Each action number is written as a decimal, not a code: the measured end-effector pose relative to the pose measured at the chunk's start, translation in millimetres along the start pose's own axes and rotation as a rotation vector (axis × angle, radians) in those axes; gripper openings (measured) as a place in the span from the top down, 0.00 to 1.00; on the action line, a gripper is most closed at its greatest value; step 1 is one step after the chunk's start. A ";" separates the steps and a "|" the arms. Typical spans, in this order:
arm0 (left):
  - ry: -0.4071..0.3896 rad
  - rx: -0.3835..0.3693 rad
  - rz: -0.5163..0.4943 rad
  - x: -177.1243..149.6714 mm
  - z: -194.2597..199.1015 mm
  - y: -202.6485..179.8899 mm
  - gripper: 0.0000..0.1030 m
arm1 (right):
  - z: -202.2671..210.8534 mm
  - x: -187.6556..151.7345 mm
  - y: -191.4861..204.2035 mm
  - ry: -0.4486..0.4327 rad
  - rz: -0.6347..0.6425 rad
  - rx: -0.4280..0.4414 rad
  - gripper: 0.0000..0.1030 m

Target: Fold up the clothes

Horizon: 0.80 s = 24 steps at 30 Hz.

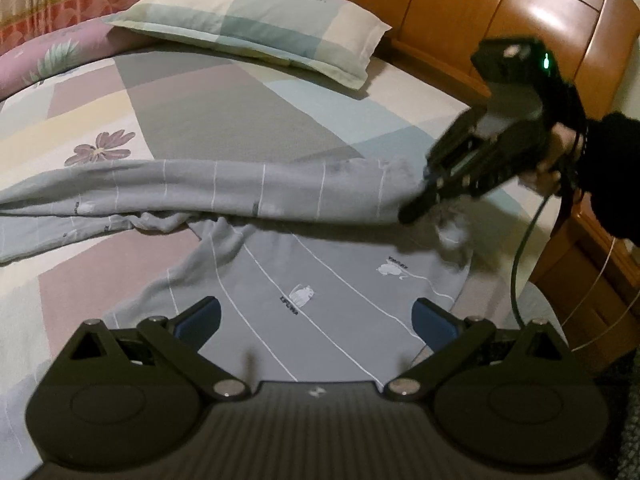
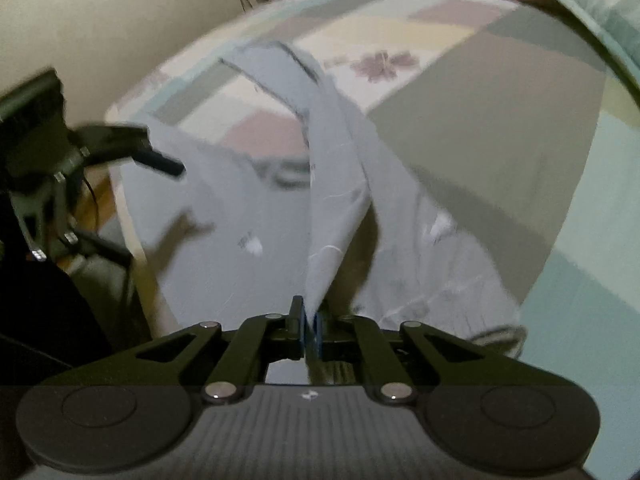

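Grey striped fabric fills the space nearest you: the garment [image 1: 320, 280] lies spread on the patchwork bedsheet [image 1: 200, 112]. Your left gripper [image 1: 316, 320] hovers over its near part with fingers spread wide, nothing between them. Further along the garment, your right gripper [image 2: 310, 328] is clamped on a lifted fold of it, pulling a long band taut. Beyond the garment sits the pillow [image 1: 256, 20], against the wooden headboard [image 1: 460, 4].
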<state>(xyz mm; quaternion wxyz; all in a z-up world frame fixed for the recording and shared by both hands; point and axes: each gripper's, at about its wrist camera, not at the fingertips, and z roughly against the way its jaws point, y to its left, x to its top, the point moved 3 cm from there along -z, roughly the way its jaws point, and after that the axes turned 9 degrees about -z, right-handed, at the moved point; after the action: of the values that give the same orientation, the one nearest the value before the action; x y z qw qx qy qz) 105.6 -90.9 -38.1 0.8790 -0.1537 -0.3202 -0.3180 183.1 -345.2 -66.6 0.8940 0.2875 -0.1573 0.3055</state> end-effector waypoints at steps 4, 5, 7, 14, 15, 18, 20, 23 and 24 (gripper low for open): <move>-0.004 -0.002 0.000 -2.8 3.4 -0.5 0.02 | -14.8 -16.4 -1.0 0.039 -0.022 -0.049 0.87; -0.005 -0.002 -0.001 -3.3 4.6 -0.3 0.02 | -13.7 -18.1 -0.2 0.030 -0.032 -0.048 0.85; -0.008 -0.001 -0.004 -4.5 7.1 0.6 0.02 | -8.2 -19.7 2.2 0.012 -0.044 -0.055 0.82; -0.028 0.002 -0.010 -10.8 18.5 4.6 0.02 | 16.5 -14.5 14.2 -0.008 -0.032 -0.130 0.71; -0.030 0.002 -0.009 -12.2 19.7 5.1 0.02 | 20.1 -12.1 16.3 -0.015 -0.028 -0.137 0.71; -0.032 0.000 -0.010 -16.3 22.2 6.7 0.02 | 25.4 3.6 25.5 -0.039 -0.001 -0.145 0.71; -0.030 -0.001 -0.012 -18.7 23.6 7.9 0.02 | 20.2 19.7 31.8 -0.044 0.028 -0.134 0.71; -0.026 0.002 -0.013 -21.5 25.9 11.7 0.02 | 3.0 46.3 36.8 -0.043 0.063 -0.118 0.71; -0.024 0.003 -0.012 -22.6 26.4 13.7 0.02 | -3.8 54.7 37.0 -0.040 0.072 -0.113 0.71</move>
<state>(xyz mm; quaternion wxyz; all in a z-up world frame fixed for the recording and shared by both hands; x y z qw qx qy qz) 88.9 -57.7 -34.2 0.8735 -0.1541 -0.3322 -0.3209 201.7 -294.0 -29.1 0.8939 0.2369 -0.2026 0.3223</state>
